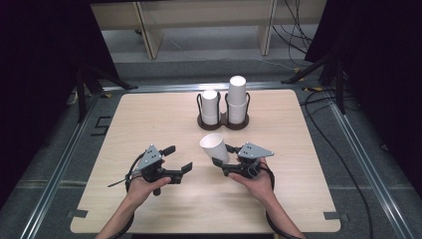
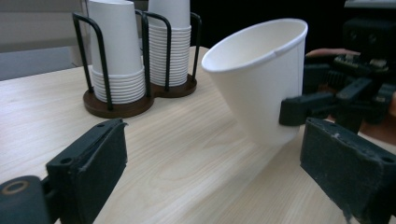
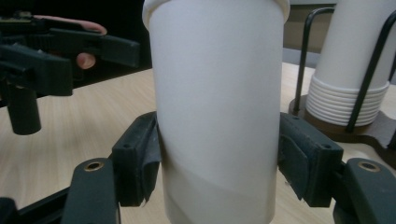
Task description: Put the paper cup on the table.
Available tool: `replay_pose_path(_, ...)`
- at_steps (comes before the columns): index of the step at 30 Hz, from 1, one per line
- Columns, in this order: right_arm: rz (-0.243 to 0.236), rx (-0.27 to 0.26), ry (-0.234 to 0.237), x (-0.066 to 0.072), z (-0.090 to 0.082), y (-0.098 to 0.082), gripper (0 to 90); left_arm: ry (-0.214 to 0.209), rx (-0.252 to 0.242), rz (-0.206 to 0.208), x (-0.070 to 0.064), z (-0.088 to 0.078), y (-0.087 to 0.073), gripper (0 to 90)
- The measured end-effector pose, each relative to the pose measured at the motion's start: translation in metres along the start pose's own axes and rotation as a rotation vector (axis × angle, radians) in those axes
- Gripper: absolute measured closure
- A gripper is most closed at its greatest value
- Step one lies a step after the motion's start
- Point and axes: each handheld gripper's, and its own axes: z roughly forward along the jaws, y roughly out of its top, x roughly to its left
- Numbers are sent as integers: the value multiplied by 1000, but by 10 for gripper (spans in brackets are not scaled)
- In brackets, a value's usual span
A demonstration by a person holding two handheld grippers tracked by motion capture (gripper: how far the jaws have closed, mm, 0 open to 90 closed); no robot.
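Right fingers point(image 3: 140, 158) clamp paper cup point(image 1: 214, 147), mouth tilted up-left.

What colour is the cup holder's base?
Dark brown, under black wire uprights; the holder base shows best in the left gripper view.

White paper cup point(image 1: 214, 146), empty, tilted mouth-up toward the left, raised just above the table
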Motion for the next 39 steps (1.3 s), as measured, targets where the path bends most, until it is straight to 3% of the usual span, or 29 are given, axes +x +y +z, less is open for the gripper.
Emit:
replay_pose_path(1,8,4,-8,1,1,-1,347,-13,-24,-16,-2,4,1,63)
replay_pose_path(2,-18,0,-3,-1,2,-1,347,-15,-11,-9,-2,4,2,63)
replay_pose_path(4,11,11,7,1,2,-2,347,-13,7,18,-2,6,4,60)
replay_pose_path(5,11,3,8,1,3,-2,347,-27,-25,-7,-4,9,4,60)
replay_pose_path(7,-7,7,-10,-1,2,-1,347,-32,-20,-12,-5,11,5,60)
replay_pose_path(8,9,-1,0,-1,2,-1,347,-31,-23,-25,-6,12,5,60)
replay_pose_path(11,26,-7,6,0,2,-1,347,-47,-12,-18,-8,17,5,54)
replay_pose_path(12,-1,-1,-2,0,0,0,347,-51,-12,-13,-8,18,6,53)
replay_pose_path(13,15,-17,-2,1,0,-1,347,-69,-35,-21,-8,21,6,50)
replay_pose_path(14,5,-9,-4,1,-2,0,346,-52,-14,-29,-9,21,7,48)
replay_pose_path(15,32,-11,-6,2,-3,-1,347,-57,-18,-38,-9,22,7,47)
replay_pose_path(16,3,-19,-16,0,-4,-1,346,-60,-15,-43,-9,23,8,45)
replay_pose_path(18,33,-15,-20,1,-6,-1,347,-83,-35,-45,-10,26,9,40)
replay_pose_path(20,20,-28,-33,2,-7,-1,346,-88,-40,-45,-11,28,11,33)
replay_pose_path(24,55,-42,-21,6,-7,-1,347,-87,-26,-39,-14,28,14,25)
replay_pose_path(27,37,-23,-27,9,-7,0,347,-96,-30,-47,-14,30,15,22)
replay_pose_path(29,59,-38,-17,11,-4,-1,347,-86,-9,-49,-14,31,16,22)
replay_pose_path(32,20,-38,-22,10,-1,-2,347,-94,-8,-51,-13,35,17,21)
replay_pose_path(34,47,-24,3,11,1,-2,347,-97,-4,-56,-14,38,17,20)
replay_pose_path(35,15,-42,-5,10,2,-2,347,-96,0,-55,-14,40,17,18)
replay_pose_path(36,36,-23,0,12,2,-3,347,-96,6,-57,-14,41,18,17)
replay_pose_path(39,27,-28,10,13,5,-3,347,-100,4,-61,-15,46,18,10)
